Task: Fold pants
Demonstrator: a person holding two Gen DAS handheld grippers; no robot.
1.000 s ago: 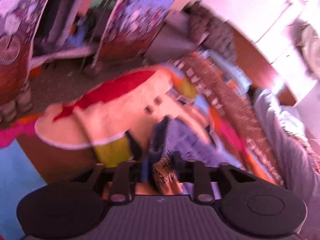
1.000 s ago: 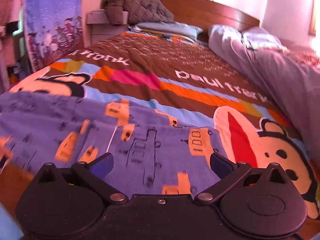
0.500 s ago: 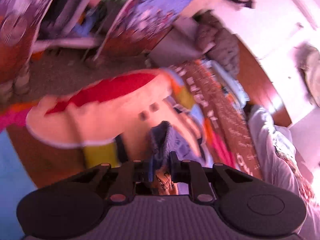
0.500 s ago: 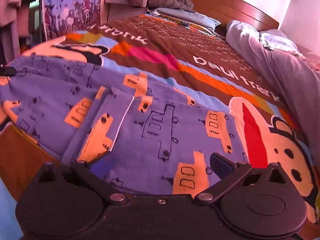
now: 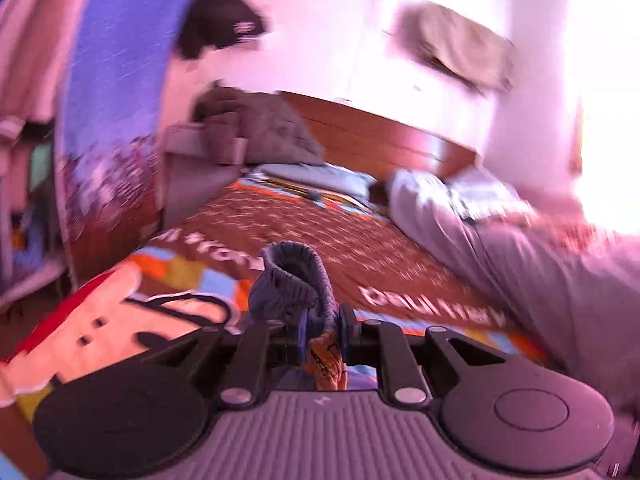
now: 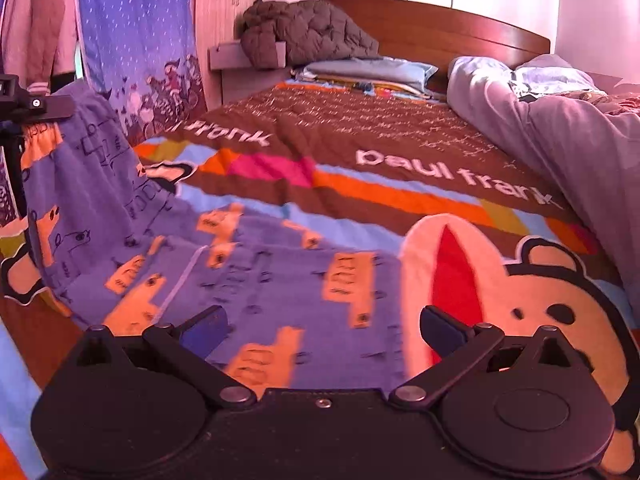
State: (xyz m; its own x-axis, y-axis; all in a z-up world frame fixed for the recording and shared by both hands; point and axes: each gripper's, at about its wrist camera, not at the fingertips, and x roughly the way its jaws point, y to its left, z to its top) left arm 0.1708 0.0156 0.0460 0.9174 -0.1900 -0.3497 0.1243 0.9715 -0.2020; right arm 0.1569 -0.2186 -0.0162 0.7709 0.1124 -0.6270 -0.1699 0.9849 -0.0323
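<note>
Two grippers are working: the left gripper (image 5: 323, 330) is clamping the pants (image 6: 248, 264) waistband between its pads, risking slippage of the thin pinch, while the right gripper (image 6: 322, 330) is hovering open above the flat pant leg.

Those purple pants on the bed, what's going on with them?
A person is folding the purple pants on the bedspread, using a hand-held gripper in each hand. The left hand-held gripper is clamped on the gathered waistband and holds that end up off the bed, so the fabric hangs from it. The right hand-held gripper is open over the part lying flat, gripping nothing.
</note>
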